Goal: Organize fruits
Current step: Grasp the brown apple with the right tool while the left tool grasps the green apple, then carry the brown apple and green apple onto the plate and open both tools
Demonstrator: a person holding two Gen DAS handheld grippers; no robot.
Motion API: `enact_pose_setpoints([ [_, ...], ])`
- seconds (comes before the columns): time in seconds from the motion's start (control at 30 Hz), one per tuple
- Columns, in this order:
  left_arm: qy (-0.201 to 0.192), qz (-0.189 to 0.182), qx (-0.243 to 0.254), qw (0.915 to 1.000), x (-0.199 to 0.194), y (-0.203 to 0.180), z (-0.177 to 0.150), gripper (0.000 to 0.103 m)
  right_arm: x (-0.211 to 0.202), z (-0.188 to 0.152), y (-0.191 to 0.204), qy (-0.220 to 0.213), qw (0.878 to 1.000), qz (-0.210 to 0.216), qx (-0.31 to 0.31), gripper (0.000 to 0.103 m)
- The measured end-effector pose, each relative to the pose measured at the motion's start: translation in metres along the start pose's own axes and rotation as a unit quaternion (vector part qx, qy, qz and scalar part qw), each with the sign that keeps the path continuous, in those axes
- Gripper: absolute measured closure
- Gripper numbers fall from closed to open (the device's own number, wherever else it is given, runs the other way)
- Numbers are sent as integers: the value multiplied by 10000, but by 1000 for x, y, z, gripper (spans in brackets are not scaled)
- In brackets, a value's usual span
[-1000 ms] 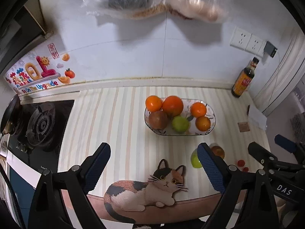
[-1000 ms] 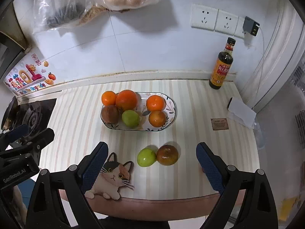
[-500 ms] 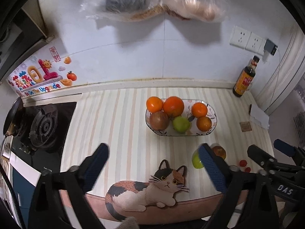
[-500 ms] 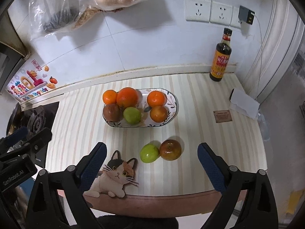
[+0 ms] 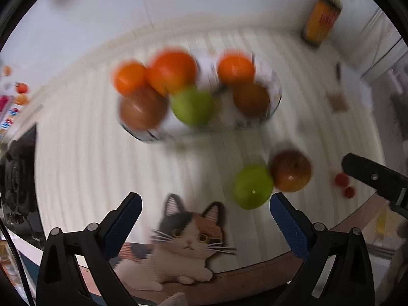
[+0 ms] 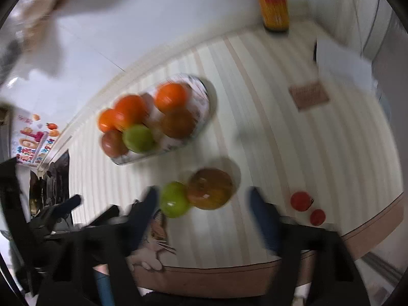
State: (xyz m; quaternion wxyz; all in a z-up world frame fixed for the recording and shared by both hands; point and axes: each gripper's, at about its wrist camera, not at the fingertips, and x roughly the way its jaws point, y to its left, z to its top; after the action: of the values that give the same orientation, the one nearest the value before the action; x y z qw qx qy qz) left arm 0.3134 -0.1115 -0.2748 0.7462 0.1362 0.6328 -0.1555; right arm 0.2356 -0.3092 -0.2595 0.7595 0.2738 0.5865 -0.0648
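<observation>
Fruit bowl (image 5: 274, 102) holds six fruits, both views blurred.

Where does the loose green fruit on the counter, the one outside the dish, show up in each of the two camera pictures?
Left wrist view: the loose green fruit is lower right of centre, touching the brown-red fruit.
Right wrist view: the same green fruit is lower centre, beside the brown-red fruit, between the open jaws.
Shared landmark: the fruit dish behind it in both.

White tiled wall (image 6: 153, 12) across top of frame; striped countertop (image 6: 293, 140) fills the middle, brown front edge along the bottom.
</observation>
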Motion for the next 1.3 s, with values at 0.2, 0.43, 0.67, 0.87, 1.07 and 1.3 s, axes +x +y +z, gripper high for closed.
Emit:
enact_pose_setpoints([
  [0.2, 660, -428, 82, 9969, 59, -15, 16, 0, 52, 5, -37, 550, 9957, 423, 611, 39],
  [0.43, 704, -876, 92, 9936, 72, -20, 17, 10, 111, 6, -57, 1141, 9751, 1182, 1488, 34],
  [0.67, 716, -929, 225, 9928, 76, -26, 15, 10, 118, 10, -36, 1051, 9821, 1054, 1152, 39],
  [0.87, 660, -1316, 328, 9886, 79, -44, 23, 45, 107, 9, -32, 1013, 9906, 617, 684, 44],
  [1.07, 589, -1040, 499, 9916, 74, -46, 12, 52, 119, 8, -21, 1092, 9887, 727, 724, 42],
  [1.3, 625, -640, -167, 9959, 72, 12, -15, 52, 127, -6, 18, 1174, 9923, 379, -122, 43],
])
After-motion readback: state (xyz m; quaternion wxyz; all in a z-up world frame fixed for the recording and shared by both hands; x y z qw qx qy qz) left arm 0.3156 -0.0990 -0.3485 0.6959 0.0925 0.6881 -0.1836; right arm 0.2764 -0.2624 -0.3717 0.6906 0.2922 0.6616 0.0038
